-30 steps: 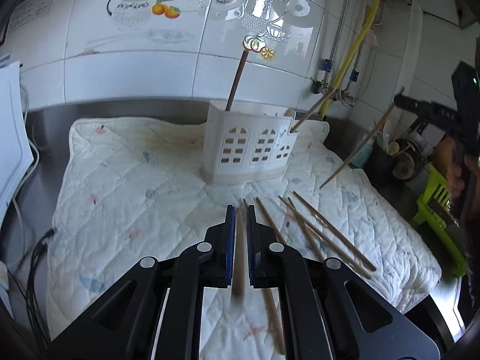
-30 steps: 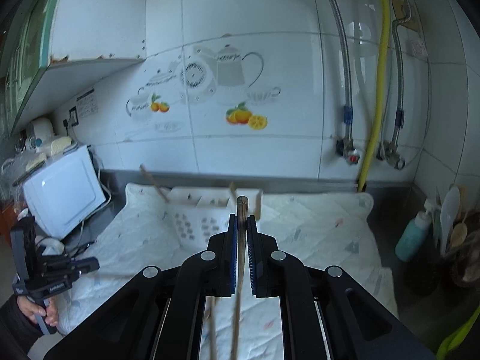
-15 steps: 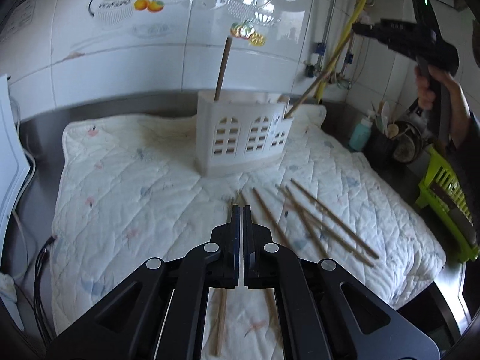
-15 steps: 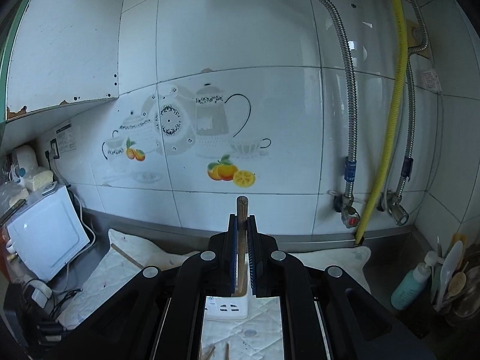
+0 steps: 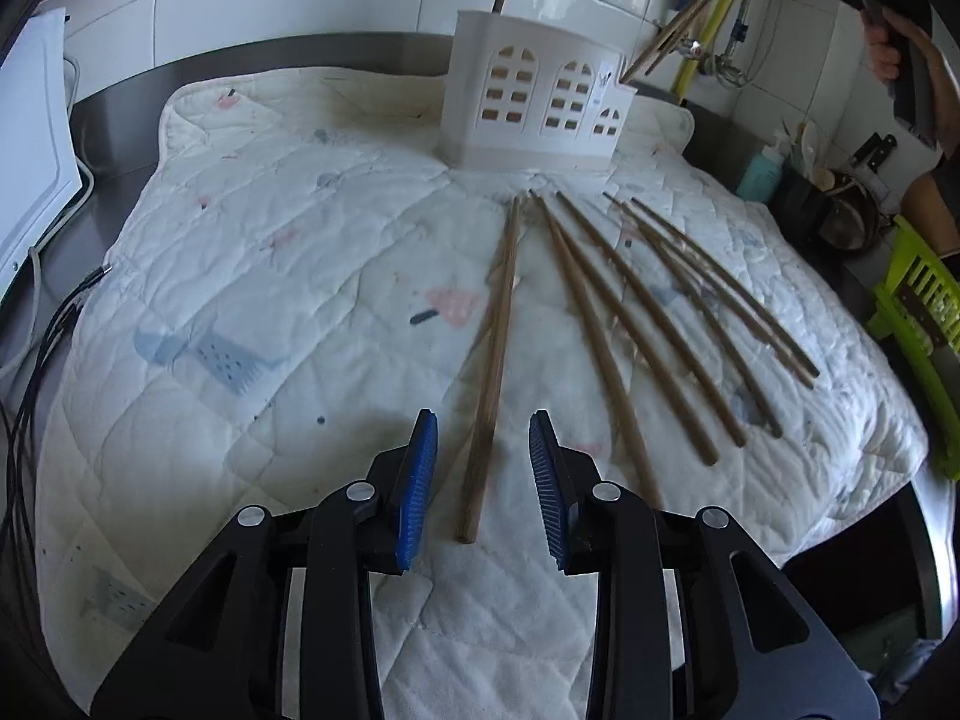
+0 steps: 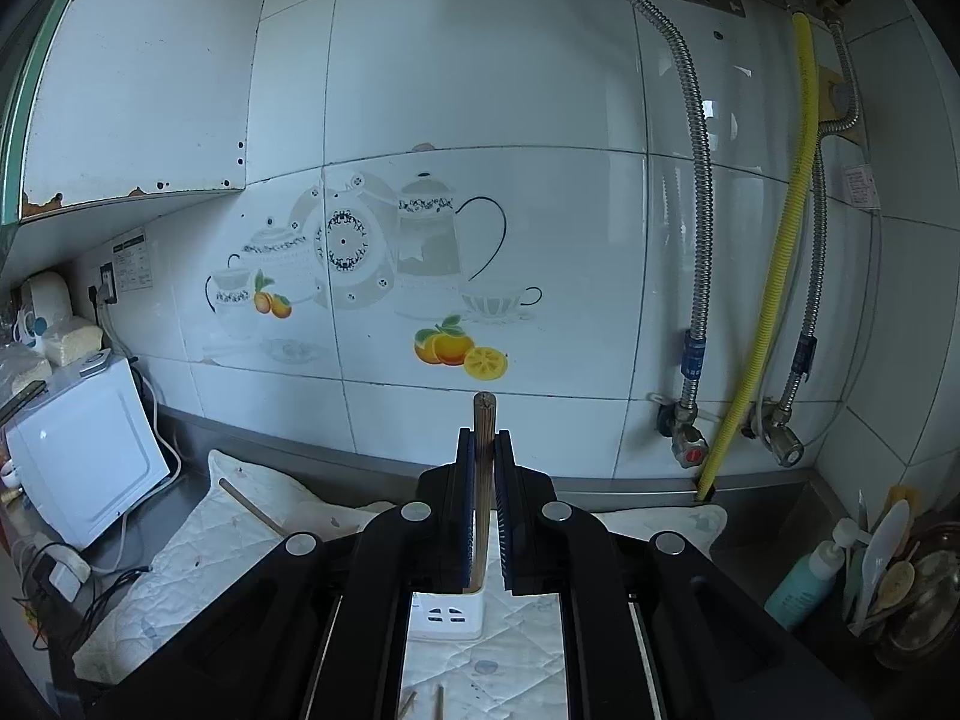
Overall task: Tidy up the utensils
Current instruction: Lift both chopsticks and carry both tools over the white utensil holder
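Note:
Several brown chopsticks lie fanned on a white quilted mat. My left gripper hovers low over the mat with its jaws opening. One chopstick lies between the blue pads, which do not touch it. A white utensil holder stands at the mat's far side with one chopstick upright in it. My right gripper is shut on a chopstick, held steeply above the holder, lower end at the holder's rim. The left wrist view shows that chopstick leaning out of the holder's right end.
A white microwave and cables sit left of the mat. On the right are a green rack, a blue bottle and a pot of spoons. Pipes run down the tiled wall. A person's hand holds the right gripper.
My left gripper has dropped close to the mat and its jaws have spread to either side of a lying chopstick. The right gripper has carried its chopstick up to the holder and then held still.

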### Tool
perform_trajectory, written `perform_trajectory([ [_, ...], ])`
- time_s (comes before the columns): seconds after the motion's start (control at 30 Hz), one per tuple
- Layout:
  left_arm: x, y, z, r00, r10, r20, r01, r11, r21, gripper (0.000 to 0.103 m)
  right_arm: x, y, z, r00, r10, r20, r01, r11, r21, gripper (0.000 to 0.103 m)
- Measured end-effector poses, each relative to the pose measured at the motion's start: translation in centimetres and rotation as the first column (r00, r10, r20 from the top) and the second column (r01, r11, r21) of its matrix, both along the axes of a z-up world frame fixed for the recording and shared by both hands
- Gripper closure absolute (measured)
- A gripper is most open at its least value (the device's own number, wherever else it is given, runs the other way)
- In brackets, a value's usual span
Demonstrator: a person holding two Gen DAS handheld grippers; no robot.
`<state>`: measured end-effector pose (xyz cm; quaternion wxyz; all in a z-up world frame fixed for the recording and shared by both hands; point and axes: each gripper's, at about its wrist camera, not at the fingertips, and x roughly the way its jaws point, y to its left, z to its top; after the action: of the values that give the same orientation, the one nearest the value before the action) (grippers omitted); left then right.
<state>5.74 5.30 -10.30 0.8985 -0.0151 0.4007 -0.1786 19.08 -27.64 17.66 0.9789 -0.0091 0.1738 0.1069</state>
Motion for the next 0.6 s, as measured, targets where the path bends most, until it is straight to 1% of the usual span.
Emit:
perform_trajectory([
  [0.03, 0.0, -0.2, -0.3, 1.000, -0.001, 0.002, 0.001, 1.000, 0.007, 0.072, 0.0, 0.1, 0.0, 1.000, 0.000, -0.001, 0.000, 1.000, 0.001, 0.097],
  [0.1, -0.2, -0.7, -0.6, 1.000, -0.001, 0.031, 0.000, 0.999, 0.042, 0.072, 0.1, 0.2, -0.2, 1.000, 0.002, -0.003, -0.002, 1.000, -0.003, 0.097],
  [0.13, -0.3, -0.9, -0.6, 0.999, 0.000, 0.043, -0.002, 0.999, 0.049, 0.076, 0.1, 0.3, -0.2, 1.000, 0.001, -0.003, -0.001, 1.000, -0.005, 0.097],
  [0.27, -0.9, -1.3, -0.8, 0.996, 0.004, 0.085, -0.011, 0.996, 0.087, 0.083, 0.3, 0.3, -0.5, 1.000, -0.001, -0.011, 0.001, 1.000, -0.002, 0.097],
  [0.33, -1.1, -1.1, -0.8, 0.996, 0.018, 0.091, -0.025, 0.996, 0.083, 0.088, 0.4, 0.3, -0.6, 1.000, -0.001, -0.013, 0.001, 1.000, 0.001, 0.097],
  [0.4, -1.2, -1.1, -0.7, 0.995, 0.026, 0.093, -0.032, 0.997, 0.066, 0.089, 0.4, 0.3, -0.7, 1.000, -0.003, -0.013, 0.003, 1.000, 0.001, 0.097],
  [0.47, -1.2, -1.1, -0.9, 0.995, 0.029, 0.095, -0.036, 0.997, 0.074, 0.089, 0.5, 0.3, -0.7, 1.000, -0.004, -0.014, 0.004, 1.000, 0.002, 0.097],
  [0.5, -1.1, -1.1, -0.9, 0.995, 0.037, 0.098, -0.045, 0.996, 0.077, 0.092, 0.5, 0.4, -0.7, 1.000, -0.005, -0.014, 0.005, 1.000, -0.002, 0.097],
  [0.57, -1.0, -0.7, -0.5, 0.995, 0.054, 0.090, -0.058, 0.997, 0.044, 0.093, 0.6, 0.4, -0.8, 1.000, -0.006, -0.015, 0.006, 1.000, -0.004, 0.097],
  [0.6, -1.1, -0.6, -0.2, 0.994, 0.055, 0.095, -0.057, 0.998, 0.023, 0.096, 0.5, 0.3, -0.7, 1.000, -0.006, -0.014, 0.006, 1.000, -0.006, 0.097],
])
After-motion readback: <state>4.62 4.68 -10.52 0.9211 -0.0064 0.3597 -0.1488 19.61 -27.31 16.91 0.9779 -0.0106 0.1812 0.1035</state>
